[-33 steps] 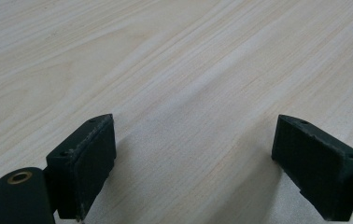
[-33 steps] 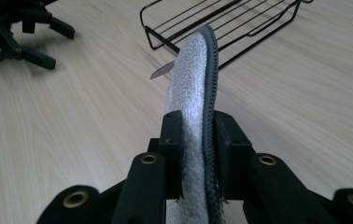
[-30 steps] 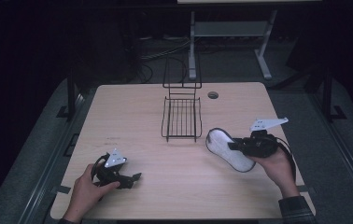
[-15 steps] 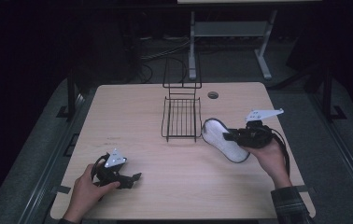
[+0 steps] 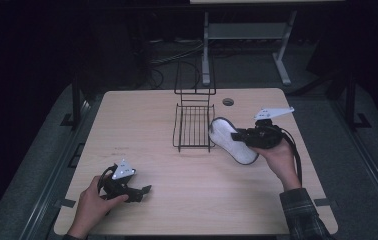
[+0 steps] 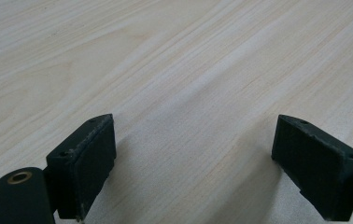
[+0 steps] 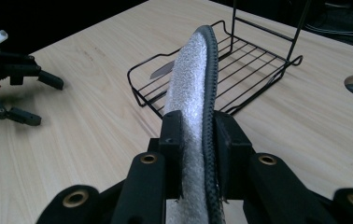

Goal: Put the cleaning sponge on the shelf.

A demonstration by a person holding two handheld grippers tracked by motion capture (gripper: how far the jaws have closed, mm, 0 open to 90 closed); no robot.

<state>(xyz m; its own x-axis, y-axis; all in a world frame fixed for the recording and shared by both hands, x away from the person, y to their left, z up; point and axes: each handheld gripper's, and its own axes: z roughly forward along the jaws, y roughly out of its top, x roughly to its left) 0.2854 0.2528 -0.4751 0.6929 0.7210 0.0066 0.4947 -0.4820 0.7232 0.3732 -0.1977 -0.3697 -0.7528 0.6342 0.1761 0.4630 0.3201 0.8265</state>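
1. The left gripper [image 5: 139, 191] rests low on the wooden table [image 5: 142, 120] near its front left corner. In the left gripper view its jaws stand wide apart with only bare wood between them.
2. Open tabletop runs from that gripper out to the left edge, and a broad bare stretch lies between it and the wire rack [image 5: 193, 127].
3. The wire rack stands at the middle of the far half, its tall back frame by the far edge and its flat tray facing the near side.
4. The insole [image 5: 229, 139] lies just right of the rack's front corner, held off the table. It is oval, with a white, fuzzy face, a dark stitched rim and a dark underside.
5. Its long axis runs slantwise in the high view, the rounded far end toward the rack and the other end toward the near right. It is held on edge.
6. The right gripper [image 7: 198, 135] has its jaws closed narrowly on the insole's edge, one pad on each face.
7. Bare table runs right of that hand to the edge; a round cable hole [image 5: 228, 102] sits behind.
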